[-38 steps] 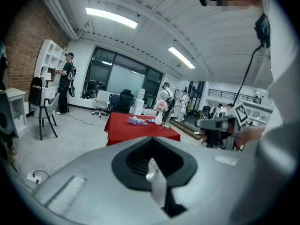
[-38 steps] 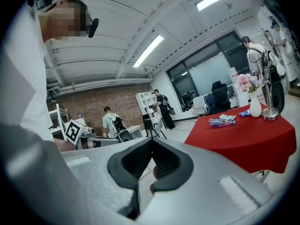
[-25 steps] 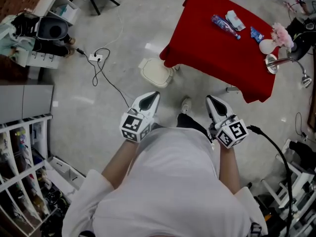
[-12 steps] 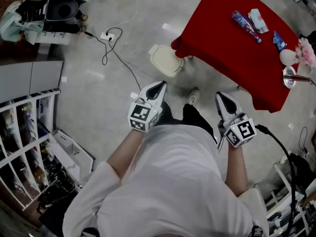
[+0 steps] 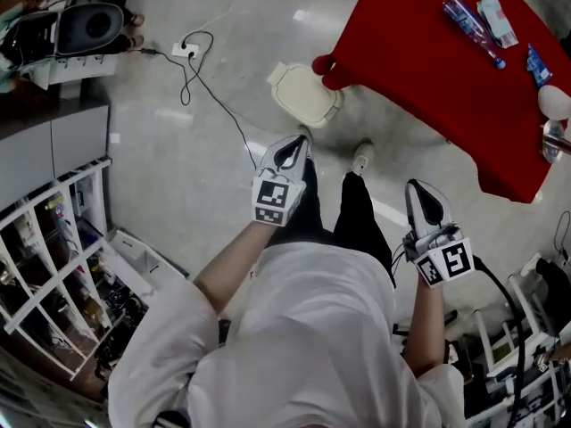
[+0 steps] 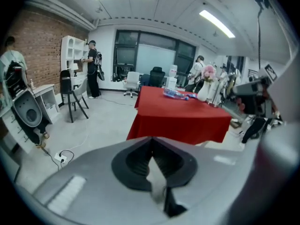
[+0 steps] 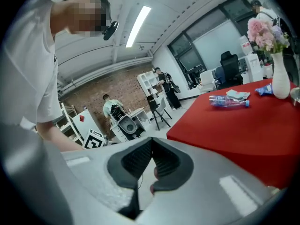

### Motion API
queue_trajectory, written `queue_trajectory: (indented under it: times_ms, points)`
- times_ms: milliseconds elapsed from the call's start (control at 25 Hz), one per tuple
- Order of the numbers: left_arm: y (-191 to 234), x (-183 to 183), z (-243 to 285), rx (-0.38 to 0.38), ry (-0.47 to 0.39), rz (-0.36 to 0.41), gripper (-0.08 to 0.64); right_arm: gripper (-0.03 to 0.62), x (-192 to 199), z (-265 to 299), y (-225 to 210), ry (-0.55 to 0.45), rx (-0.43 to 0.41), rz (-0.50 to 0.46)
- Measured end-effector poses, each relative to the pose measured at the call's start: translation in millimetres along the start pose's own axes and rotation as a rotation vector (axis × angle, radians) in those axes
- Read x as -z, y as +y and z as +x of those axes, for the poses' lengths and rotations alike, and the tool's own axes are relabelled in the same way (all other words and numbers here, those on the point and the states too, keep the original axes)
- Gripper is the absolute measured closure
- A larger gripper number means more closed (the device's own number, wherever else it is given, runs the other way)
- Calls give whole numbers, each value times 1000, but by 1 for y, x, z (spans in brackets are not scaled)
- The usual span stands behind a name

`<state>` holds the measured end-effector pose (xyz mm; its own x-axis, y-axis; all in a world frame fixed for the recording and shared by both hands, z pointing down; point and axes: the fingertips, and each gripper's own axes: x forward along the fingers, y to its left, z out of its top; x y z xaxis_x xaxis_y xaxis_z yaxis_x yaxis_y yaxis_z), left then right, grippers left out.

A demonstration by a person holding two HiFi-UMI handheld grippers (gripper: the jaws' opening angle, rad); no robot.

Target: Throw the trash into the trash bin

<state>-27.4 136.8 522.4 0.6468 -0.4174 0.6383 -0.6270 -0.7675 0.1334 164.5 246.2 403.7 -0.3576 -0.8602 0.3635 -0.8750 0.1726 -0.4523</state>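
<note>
The left gripper [image 5: 293,145] and the right gripper [image 5: 421,196] are both closed with nothing in them, while the plastic bottle [image 5: 473,20] lies on the red table [image 5: 419,87] beside small wrappers [image 5: 498,20], and it looks light, smooth and squashy, so grab its middle gently.

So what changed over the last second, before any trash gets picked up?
Both grippers sank and drew apart: the left gripper and the right gripper now flank the person's legs. Nothing taken or released; both pairs of fingers stay shut and empty. The clear plastic bottle stays on the red-clothed table, the cream lidded bin on the floor beside it.
</note>
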Motion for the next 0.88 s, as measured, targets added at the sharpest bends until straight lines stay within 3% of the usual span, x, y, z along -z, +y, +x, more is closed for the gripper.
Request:
queue_trajectory:
  times_ms: [440,880]
  points:
    - [11,91,109,9,128,5,557,594,53,38,-38,34,71,77]
    - [21,222,220,-86,305,-121,557,592,127,76,-83,88,74,95]
